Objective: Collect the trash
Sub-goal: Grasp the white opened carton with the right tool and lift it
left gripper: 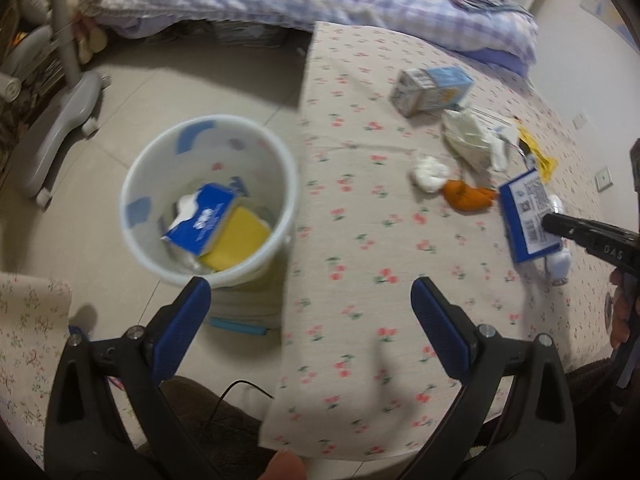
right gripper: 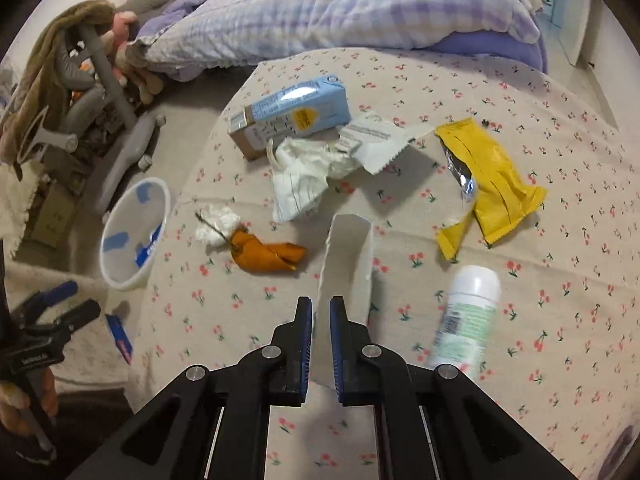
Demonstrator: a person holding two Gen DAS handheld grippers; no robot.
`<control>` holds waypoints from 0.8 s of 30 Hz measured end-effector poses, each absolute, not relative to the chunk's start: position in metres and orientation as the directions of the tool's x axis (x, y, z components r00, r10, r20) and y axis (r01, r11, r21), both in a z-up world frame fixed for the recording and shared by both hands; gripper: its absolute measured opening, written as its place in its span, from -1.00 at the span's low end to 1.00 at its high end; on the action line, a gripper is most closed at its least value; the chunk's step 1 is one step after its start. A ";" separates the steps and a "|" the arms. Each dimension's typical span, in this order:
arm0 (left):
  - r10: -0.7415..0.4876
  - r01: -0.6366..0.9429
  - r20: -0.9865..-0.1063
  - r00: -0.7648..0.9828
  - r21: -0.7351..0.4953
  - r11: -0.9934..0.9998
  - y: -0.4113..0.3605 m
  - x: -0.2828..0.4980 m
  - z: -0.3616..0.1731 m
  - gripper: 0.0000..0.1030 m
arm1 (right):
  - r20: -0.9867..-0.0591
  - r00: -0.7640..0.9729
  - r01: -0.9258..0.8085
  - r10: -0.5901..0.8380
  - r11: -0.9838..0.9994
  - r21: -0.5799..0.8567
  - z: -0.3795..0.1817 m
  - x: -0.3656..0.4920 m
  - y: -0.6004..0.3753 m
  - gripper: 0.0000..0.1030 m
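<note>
A white bin (left gripper: 208,200) stands on the floor beside the bed; it holds a blue tissue box and a yellow item. It also shows in the right wrist view (right gripper: 132,232). My left gripper (left gripper: 312,308) is open and empty, over the bed's edge near the bin. My right gripper (right gripper: 320,308) is shut on a small blue-and-white box (right gripper: 348,256), also seen in the left wrist view (left gripper: 528,216), held above the bed. On the floral sheet lie a milk carton (right gripper: 288,116), crumpled paper (right gripper: 304,176), orange peel (right gripper: 264,256), a tissue wad (right gripper: 218,222), a yellow wrapper (right gripper: 492,192) and a white bottle (right gripper: 468,312).
A checked purple quilt (right gripper: 340,12) is piled at the back of the bed. A grey stand with a wheeled base (left gripper: 64,120) and clutter sit on the floor at left. A blue item (right gripper: 120,338) lies on the floor near the bed.
</note>
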State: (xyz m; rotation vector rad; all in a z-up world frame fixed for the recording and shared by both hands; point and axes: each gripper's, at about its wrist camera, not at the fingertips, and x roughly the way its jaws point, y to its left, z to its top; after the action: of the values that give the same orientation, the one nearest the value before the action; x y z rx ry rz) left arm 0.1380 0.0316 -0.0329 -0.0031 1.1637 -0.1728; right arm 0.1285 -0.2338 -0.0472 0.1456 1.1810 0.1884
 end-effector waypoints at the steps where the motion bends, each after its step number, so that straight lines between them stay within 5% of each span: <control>1: -0.139 0.143 -0.912 0.385 -0.090 0.986 0.027 0.139 -0.032 0.94 | -0.906 0.358 -0.059 0.228 0.973 0.221 -0.049 0.128 -0.237 -0.63; 5: -0.140 0.149 -0.915 0.378 -0.090 0.985 0.021 0.140 -0.034 0.94 | -0.913 0.344 -0.047 0.218 0.975 0.216 -0.055 0.130 -0.235 0.08; 15: -0.124 0.117 -0.923 0.364 -0.087 0.989 0.030 0.141 -0.041 0.94 | -0.938 0.338 -0.075 0.069 0.996 0.046 -0.077 0.149 -0.219 0.14; 20: -0.133 0.115 -0.922 0.365 -0.097 0.989 0.029 0.141 -0.039 0.94 | -0.926 0.365 -0.109 0.094 0.992 0.058 -0.065 0.149 -0.216 -0.67; 24: -0.151 0.136 -0.917 0.369 -0.108 0.985 0.017 0.142 -0.034 0.94 | -0.909 0.391 -0.108 0.144 0.988 0.110 -0.049 0.142 -0.224 -0.79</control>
State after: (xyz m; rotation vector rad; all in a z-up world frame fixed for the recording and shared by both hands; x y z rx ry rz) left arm 0.1416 0.0171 -0.0344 -0.0142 1.1789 -0.1846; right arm 0.1418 -0.2244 -0.0487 0.0350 1.1576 0.1599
